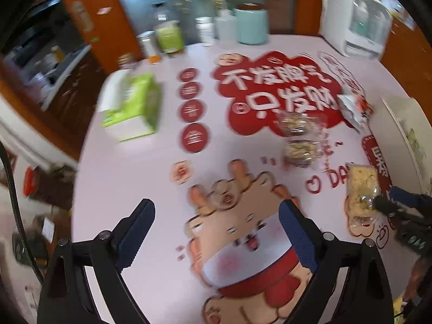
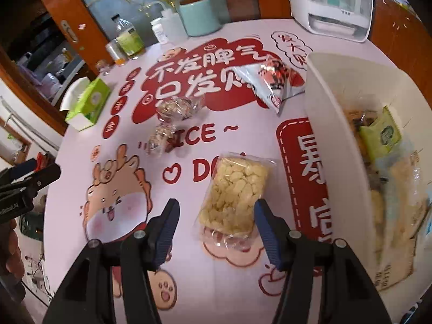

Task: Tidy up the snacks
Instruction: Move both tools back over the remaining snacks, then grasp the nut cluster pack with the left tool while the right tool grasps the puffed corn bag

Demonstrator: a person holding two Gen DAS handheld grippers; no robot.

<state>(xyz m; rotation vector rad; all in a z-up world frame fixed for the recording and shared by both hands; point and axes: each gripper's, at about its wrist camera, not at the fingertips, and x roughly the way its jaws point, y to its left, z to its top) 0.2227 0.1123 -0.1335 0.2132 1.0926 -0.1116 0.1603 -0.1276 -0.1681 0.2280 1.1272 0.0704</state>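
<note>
We are hovering right gripper (image 2: 216, 232), jaws apart, empty, over clear packet of pale yellow flakes (image 2: 235, 189) at frame centre, lining up pickup for white bin (image 2: 337, 124); left gripper (image 1: 216, 237) spread, empty.

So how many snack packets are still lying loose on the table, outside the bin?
4: yellow crisps packet below the right gripper, two clear-wrapped nut snacks mid-table, silver-red pouch beside the white bin. None visibly hidden.

bright, motion-blurred, fisheye-warped, dark corners
</note>
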